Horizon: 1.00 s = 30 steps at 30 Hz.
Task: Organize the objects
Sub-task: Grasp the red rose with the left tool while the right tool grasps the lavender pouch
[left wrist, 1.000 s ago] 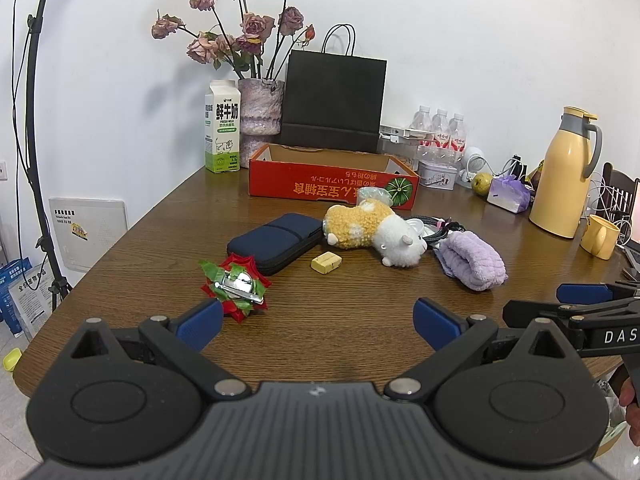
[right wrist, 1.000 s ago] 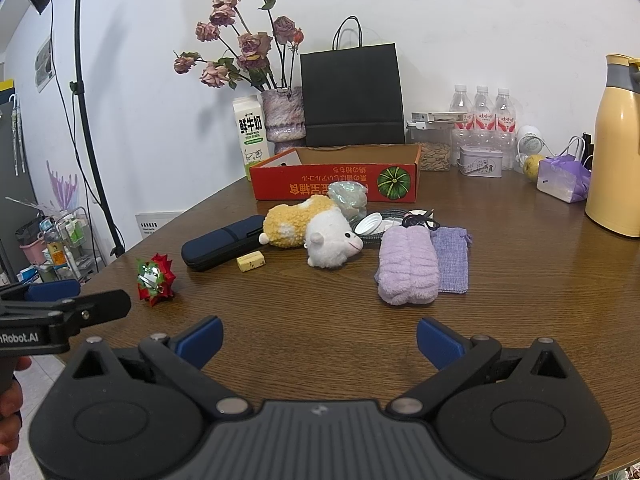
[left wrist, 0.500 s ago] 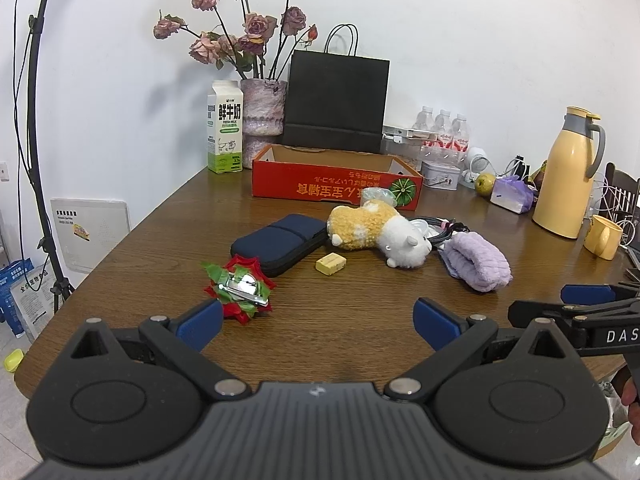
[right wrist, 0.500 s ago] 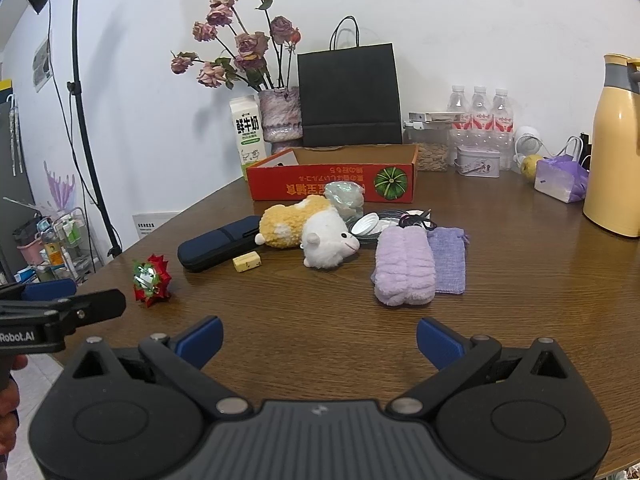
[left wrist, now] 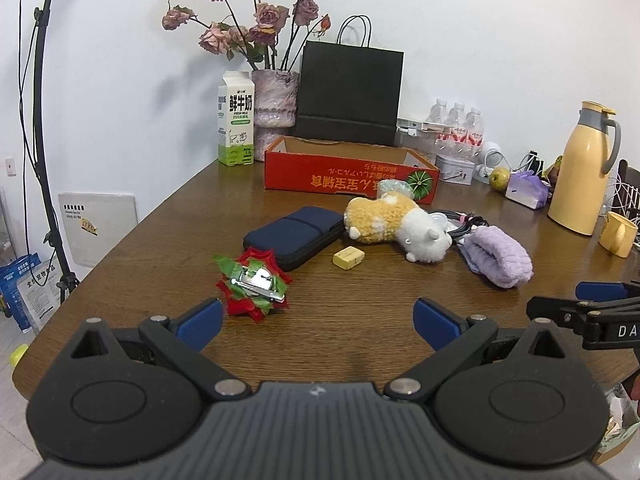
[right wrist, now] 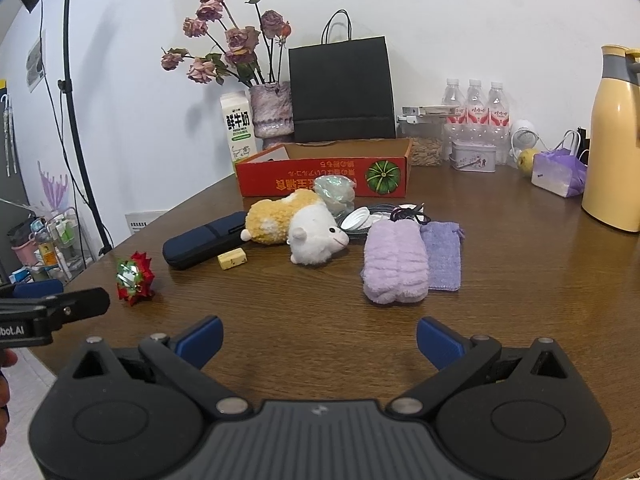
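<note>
Loose objects lie mid-table: a red and green foil bow (left wrist: 253,284) (right wrist: 134,278), a navy case (left wrist: 294,237) (right wrist: 204,240), a small yellow block (left wrist: 349,258) (right wrist: 232,259), a yellow and white plush (left wrist: 394,226) (right wrist: 298,227), a rolled lilac towel (left wrist: 498,260) (right wrist: 394,266) and a purple cloth (right wrist: 442,256). A red cardboard box (left wrist: 348,178) (right wrist: 320,178) stands open behind them. My left gripper (left wrist: 318,322) is open and empty, just short of the bow. My right gripper (right wrist: 318,338) is open and empty, short of the towel.
At the back stand a milk carton (left wrist: 236,136), a vase of dried roses (left wrist: 274,108), a black paper bag (left wrist: 348,96), water bottles (right wrist: 476,106) and a tin (right wrist: 474,154). A yellow thermos (left wrist: 580,168) and a yellow mug (left wrist: 618,234) are at right. A light stand (left wrist: 40,120) is left of the table.
Both grippers have moved slightly forward toward the objects; both stay open and empty. Nothing on the table has moved.
</note>
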{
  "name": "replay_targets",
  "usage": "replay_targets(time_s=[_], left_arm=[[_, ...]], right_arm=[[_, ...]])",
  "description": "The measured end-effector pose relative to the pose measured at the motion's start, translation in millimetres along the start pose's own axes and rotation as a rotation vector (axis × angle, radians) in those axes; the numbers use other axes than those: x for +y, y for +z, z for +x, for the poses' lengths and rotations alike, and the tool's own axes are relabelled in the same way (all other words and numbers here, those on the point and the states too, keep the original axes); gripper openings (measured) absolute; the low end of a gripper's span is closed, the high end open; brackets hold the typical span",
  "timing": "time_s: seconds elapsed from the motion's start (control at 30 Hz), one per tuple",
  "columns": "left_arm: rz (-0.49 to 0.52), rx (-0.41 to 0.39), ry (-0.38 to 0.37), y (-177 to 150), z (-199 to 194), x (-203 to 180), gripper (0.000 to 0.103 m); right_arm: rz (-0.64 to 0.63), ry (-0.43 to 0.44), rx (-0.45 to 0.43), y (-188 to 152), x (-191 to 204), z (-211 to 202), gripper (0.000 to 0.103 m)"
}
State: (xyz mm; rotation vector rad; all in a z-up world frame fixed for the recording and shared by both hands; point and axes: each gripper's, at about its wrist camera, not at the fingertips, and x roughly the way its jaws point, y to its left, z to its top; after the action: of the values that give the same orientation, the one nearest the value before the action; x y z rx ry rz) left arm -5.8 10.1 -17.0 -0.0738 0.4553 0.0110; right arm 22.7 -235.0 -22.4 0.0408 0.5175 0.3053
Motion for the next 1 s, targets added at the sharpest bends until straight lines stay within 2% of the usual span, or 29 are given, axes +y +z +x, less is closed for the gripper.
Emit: replay_targets(time_s=[0.57,1.0], left_arm=[[-0.029,0.040,0.064,1,42,20,0.103],[-0.028,0.067,0.099,10,79,28,0.103]], right_arm=[[-0.009,-0.044,0.004,2,-19,39,0.103],[-0.025,-0.083,0.025,17,-30,74,0.103]])
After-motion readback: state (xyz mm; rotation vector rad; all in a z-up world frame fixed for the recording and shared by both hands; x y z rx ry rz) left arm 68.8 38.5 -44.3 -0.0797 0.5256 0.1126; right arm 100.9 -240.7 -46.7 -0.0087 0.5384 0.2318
